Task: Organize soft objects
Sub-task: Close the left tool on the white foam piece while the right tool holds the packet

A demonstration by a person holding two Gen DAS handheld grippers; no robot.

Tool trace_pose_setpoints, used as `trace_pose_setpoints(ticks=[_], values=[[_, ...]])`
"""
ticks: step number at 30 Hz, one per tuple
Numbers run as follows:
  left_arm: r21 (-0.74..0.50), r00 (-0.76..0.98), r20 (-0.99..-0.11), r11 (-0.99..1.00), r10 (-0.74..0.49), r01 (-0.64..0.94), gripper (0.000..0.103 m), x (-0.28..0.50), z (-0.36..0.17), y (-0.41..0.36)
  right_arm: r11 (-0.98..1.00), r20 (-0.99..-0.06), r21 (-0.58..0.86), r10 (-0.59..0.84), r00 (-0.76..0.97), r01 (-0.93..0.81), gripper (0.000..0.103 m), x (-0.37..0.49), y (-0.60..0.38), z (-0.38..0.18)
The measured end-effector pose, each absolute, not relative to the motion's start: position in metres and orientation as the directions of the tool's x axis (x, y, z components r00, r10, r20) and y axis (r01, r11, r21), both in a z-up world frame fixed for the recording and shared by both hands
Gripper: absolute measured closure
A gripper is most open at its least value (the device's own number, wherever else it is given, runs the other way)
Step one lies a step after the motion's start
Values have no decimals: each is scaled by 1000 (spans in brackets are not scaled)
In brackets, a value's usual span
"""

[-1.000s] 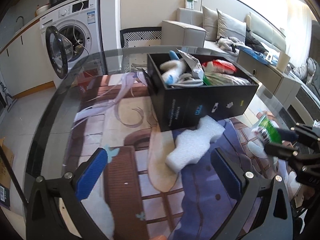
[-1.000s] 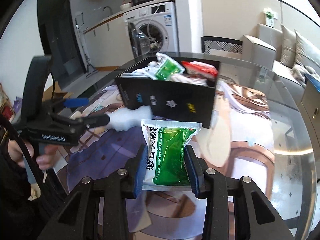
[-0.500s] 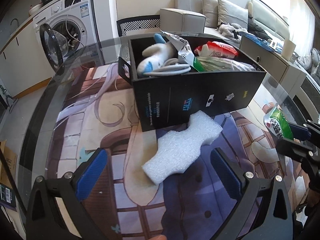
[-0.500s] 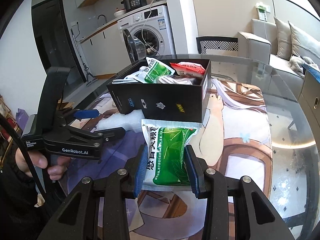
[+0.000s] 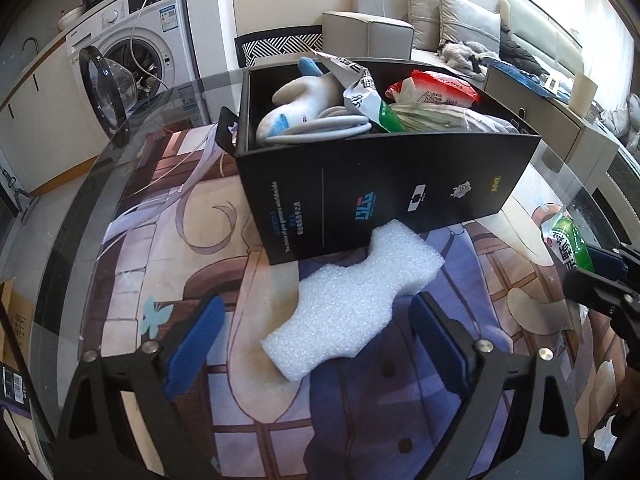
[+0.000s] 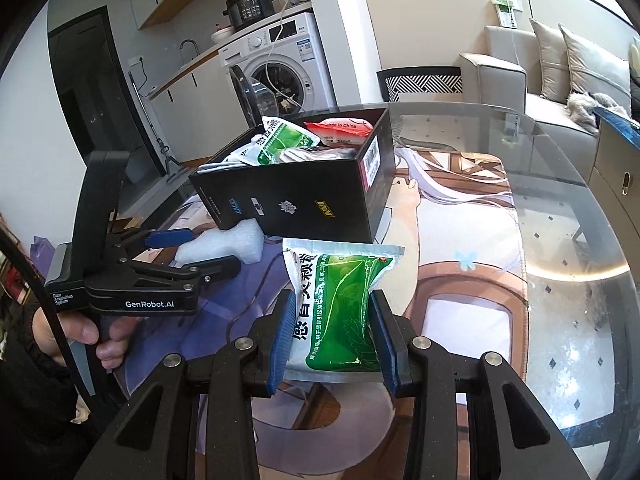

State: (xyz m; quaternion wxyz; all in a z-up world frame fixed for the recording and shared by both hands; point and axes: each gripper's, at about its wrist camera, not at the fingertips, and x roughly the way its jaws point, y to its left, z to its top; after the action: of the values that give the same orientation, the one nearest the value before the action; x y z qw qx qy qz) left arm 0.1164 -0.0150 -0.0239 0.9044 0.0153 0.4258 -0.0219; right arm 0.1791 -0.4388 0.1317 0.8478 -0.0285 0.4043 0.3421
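Glass table (image 5: pixel 100 184): foam block (image 5: pixel 352 300) lies diagonally between the left gripper (image 5: pixel 316 336)'s spread fingers, nearer than the right gripper (image 6: pixel 332 340), clamped on a green packet (image 6: pixel 340 304).

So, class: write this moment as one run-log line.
left tongs: open, around foam piece | right tongs: shut on green packet | black box: partly filled

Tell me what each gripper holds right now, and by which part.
The right gripper clamps the green and white plastic pouch across its lower half, one pad on each side edge. The left gripper is open and holds nothing.
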Motion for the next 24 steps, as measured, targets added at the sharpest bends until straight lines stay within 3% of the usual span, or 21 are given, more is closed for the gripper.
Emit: trace_pose_setpoints(ticks=[9,24], values=[[-5,653,-753,994,-78,112,50,109,-19,-28,767,-706,223,553,443,-601,65,179,-441,132],[-38,655,-748,992,-108,120,59,100,-17,-24,766,-700,214,553,452,-606,65,177,-437,134]])
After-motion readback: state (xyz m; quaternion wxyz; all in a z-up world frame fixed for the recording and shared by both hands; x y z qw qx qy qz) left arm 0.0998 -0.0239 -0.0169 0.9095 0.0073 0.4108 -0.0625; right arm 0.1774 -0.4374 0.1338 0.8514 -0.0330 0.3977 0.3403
